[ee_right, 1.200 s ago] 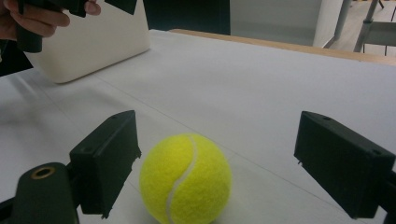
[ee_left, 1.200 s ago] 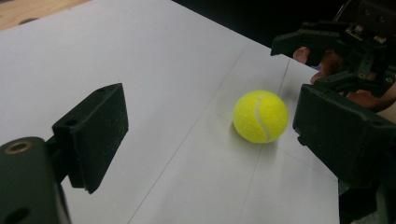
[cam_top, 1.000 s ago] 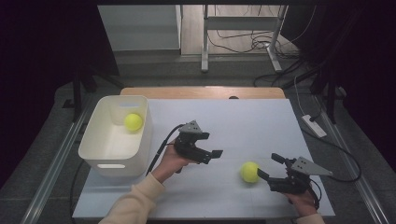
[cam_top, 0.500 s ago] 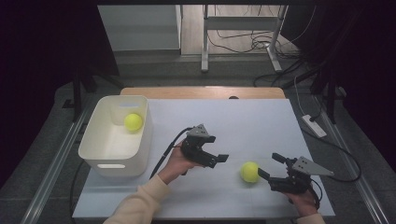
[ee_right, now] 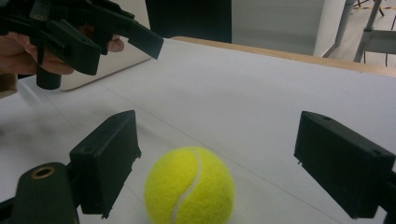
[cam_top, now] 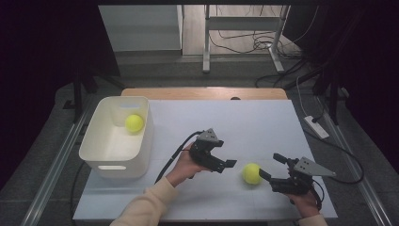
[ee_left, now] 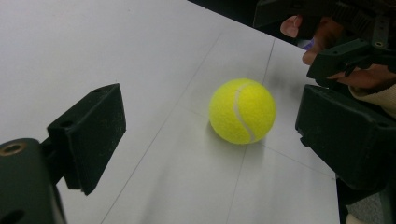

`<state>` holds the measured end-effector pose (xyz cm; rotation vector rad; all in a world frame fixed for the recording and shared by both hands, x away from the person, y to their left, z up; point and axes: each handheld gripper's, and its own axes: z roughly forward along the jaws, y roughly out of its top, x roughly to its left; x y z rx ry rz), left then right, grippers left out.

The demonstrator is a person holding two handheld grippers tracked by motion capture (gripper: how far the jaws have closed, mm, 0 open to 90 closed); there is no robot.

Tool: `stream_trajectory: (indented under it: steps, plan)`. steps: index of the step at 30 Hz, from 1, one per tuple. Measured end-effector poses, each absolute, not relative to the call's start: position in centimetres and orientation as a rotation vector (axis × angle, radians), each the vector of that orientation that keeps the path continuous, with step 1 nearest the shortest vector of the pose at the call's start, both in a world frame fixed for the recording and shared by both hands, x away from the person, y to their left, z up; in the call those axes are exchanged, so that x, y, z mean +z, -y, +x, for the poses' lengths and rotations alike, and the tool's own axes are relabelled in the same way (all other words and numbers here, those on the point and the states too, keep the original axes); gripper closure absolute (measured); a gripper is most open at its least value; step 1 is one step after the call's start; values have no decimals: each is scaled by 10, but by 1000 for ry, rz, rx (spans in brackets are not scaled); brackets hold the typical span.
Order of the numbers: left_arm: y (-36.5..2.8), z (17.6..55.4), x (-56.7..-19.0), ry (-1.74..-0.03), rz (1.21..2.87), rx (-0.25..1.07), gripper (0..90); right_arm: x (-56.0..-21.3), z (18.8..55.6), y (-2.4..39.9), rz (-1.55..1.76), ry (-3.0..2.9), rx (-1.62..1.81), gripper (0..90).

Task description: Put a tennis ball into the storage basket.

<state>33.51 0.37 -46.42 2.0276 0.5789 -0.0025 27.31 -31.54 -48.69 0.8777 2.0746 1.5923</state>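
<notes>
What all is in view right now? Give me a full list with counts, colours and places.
tennis ball on the table: 1, yellow-green, on the white surface between the two grippers, touching neither.
tennis ball in the bin: 1, yellow-green, at the far end of the bin.
bin: 1, white, on the table's left side.
table: 1, white top with a wooden far edge.
power strip: 1, white, on the floor right of the table.
metal stand: 1, grey, on the floor beyond the table.
left gripper: 1, black, jaws open and just opening further, pointing at the near ball.
right gripper: 1, black, jaws open, ball just ahead of them.
</notes>
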Motion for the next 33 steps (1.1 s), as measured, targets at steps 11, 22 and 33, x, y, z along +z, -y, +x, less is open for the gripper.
stream_trajectory:
  steps: [11, 22, 33]
  plan:
    - [8, 337, -469, -568, 2041, -24, 100, -486, 272, 316, 877, -2071, 1592, 139]
    - [19, 338, -473, -552, 2056, -46, 99, -485, 273, 317, 881, -2066, 1591, 139]
    - [30, 338, -476, -529, 2067, -67, 100, -484, 273, 318, 890, -2054, 1597, 139]
